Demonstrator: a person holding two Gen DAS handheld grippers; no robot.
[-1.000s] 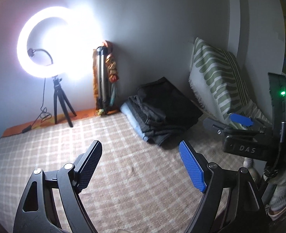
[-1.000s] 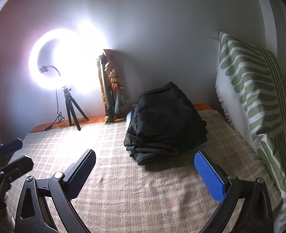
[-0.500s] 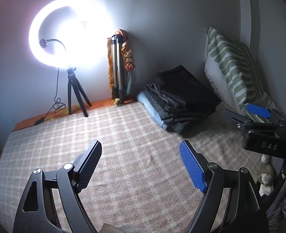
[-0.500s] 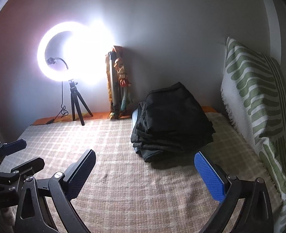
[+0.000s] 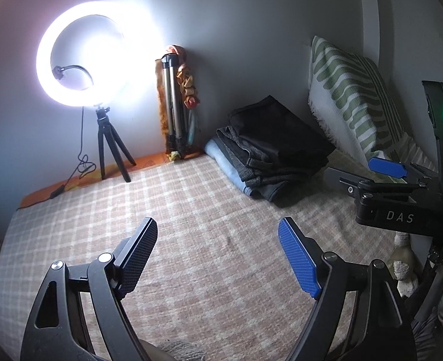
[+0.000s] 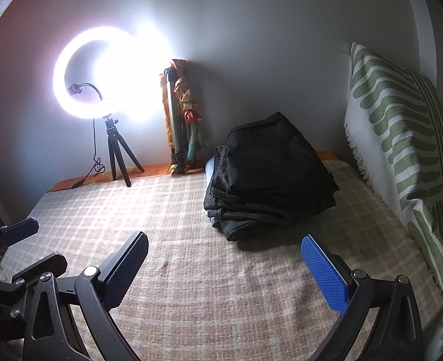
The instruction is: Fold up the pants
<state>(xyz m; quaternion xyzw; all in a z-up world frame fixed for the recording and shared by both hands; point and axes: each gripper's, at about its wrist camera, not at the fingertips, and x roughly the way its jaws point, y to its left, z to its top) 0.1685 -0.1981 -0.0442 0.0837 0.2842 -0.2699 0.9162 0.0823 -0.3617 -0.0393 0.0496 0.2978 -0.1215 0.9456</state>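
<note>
The left gripper [image 5: 218, 255] hangs above a checked blanket [image 5: 191, 210], jaws wide apart and holding nothing. A stack of folded pants [image 5: 269, 147] lies near the wall, beside a striped pillow [image 5: 357, 105]. The right gripper [image 5: 384, 180] shows at the right edge. A ring light [image 5: 83, 54] glows on its tripod.

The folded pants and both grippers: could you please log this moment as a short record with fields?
surface: checked blanket
pants: folded stack near the wall, black pair on top
left gripper: open, empty, above the blanket
right gripper: open, empty, short of the stack
right of stack: green-striped pillow
lighting: ring light on a tripod, lit
</note>
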